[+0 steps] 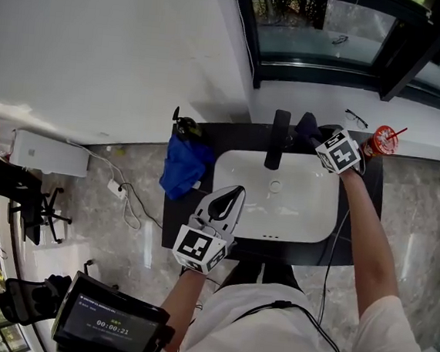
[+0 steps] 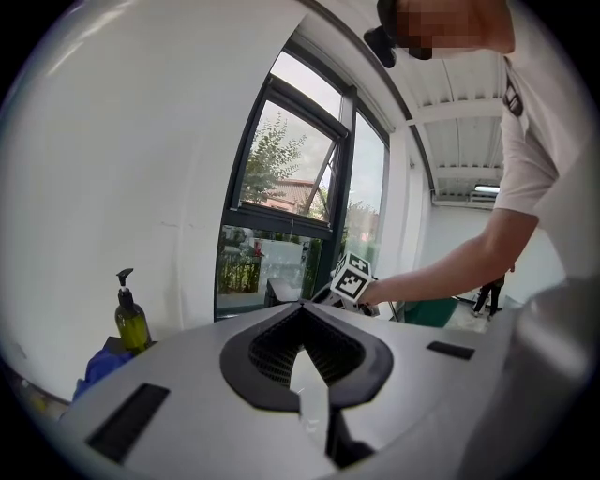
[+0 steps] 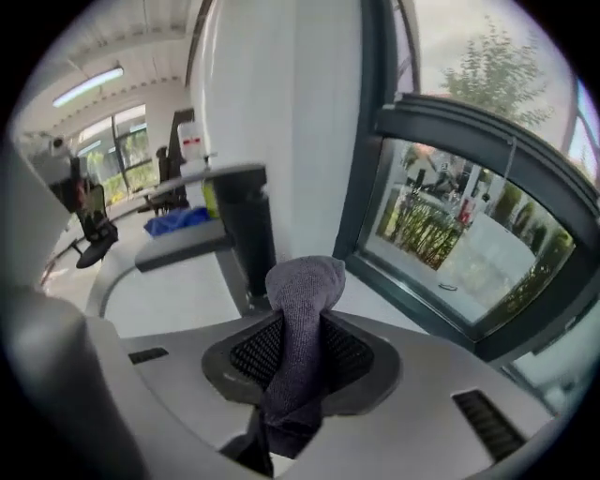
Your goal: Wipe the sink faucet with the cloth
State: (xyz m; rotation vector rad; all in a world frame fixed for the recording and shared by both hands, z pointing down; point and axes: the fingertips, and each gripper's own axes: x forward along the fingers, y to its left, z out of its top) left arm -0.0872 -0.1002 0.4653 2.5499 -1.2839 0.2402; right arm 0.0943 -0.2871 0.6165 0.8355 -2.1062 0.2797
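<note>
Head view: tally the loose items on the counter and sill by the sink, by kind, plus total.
cloths: 2 (dark grey knit cloth in the right gripper, crumpled blue cloth)
olive-green pump bottle: 1
red plastic cup with straw: 1
black-framed eyeglasses: 1
total: 5

Soap bottle (image 2: 131, 321), blue fabric (image 1: 184, 165), red cup (image 1: 381, 140)

Faucet (image 1: 277, 140): top centre, behind sink (image 1: 302, 206).
Cup (image 1: 381, 140): upper right, right of faucet.
Bottle (image 1: 184, 124): left of sink, seemingly behind bundle (image 1: 184, 166).
</note>
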